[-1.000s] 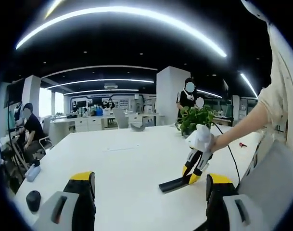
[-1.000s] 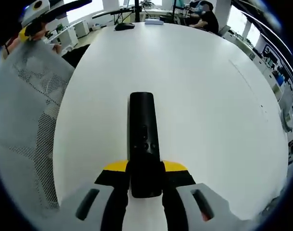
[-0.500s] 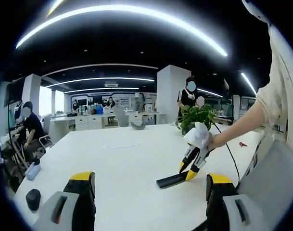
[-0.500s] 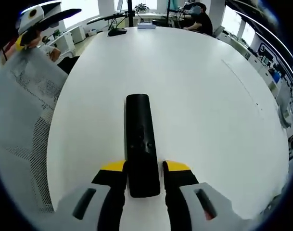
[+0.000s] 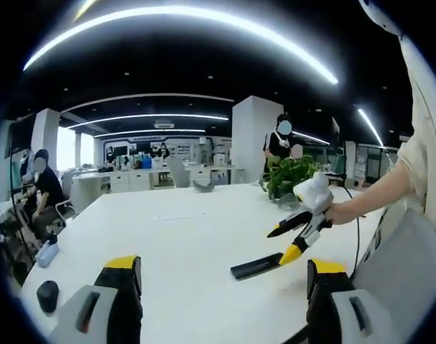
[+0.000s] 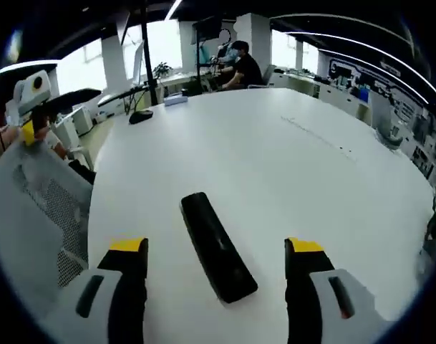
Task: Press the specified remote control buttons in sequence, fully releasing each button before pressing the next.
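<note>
Right gripper (image 6: 216,258) hangs with its jaws spread wide above the white table (image 6: 275,172), touching nothing, and the black remote (image 6: 217,246) lies flat on the table between and just beyond its yellow tips. Seen from the left gripper view, that same right gripper (image 5: 295,238) is held in a hand (image 5: 344,212) just above the remote (image 5: 257,266), near a potted plant (image 5: 289,175). Left gripper (image 5: 221,276) is also spread wide and empty over the table (image 5: 182,244).
</note>
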Motion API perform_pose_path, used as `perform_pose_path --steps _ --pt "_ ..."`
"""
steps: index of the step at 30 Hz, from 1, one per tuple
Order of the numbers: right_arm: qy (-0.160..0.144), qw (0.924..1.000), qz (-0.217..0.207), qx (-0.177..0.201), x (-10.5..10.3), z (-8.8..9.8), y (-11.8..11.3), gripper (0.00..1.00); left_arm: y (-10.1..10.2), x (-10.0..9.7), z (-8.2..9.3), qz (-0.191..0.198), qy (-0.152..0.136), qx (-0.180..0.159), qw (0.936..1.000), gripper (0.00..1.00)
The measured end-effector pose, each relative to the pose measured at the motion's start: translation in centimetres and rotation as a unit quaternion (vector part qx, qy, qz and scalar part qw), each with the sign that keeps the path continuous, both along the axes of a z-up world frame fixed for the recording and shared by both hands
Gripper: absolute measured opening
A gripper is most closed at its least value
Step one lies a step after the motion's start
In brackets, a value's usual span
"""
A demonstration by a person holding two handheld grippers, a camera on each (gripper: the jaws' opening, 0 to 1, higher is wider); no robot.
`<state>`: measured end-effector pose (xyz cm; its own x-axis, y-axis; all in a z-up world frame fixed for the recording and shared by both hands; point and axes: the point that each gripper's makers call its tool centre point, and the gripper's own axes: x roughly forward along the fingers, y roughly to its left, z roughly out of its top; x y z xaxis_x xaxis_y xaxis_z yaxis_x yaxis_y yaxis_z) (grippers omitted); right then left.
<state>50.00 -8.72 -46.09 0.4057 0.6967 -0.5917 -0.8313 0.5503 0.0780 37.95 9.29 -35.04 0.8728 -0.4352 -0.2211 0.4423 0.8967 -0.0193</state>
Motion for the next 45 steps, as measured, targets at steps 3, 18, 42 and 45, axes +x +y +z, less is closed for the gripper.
perform_pose_path --steps 3,18,42,45 --pt "0.008 0.9977 -0.047 0.048 -0.8 1.8 -0.6 1.0 0.1 0.0 0.0 0.002 0.001 0.002 1.0 1.0" --pt "-0.075 0.9877 -0.108 0.084 -6.3 10.3 -2.4 1.0 0.0 -0.1 -0.1 0.001 0.0 0.004 1.0 0.99" --pt "-0.11 0.9763 -0.184 0.03 -10.6 9.9 -10.1 1.0 0.4 -0.1 -0.7 0.008 0.017 0.015 0.9997 0.94" --pt "-0.117 0.976 -0.183 0.021 -10.6 9.9 -10.3 1.0 0.4 -0.2 -0.9 0.005 0.02 0.017 0.9996 0.94"
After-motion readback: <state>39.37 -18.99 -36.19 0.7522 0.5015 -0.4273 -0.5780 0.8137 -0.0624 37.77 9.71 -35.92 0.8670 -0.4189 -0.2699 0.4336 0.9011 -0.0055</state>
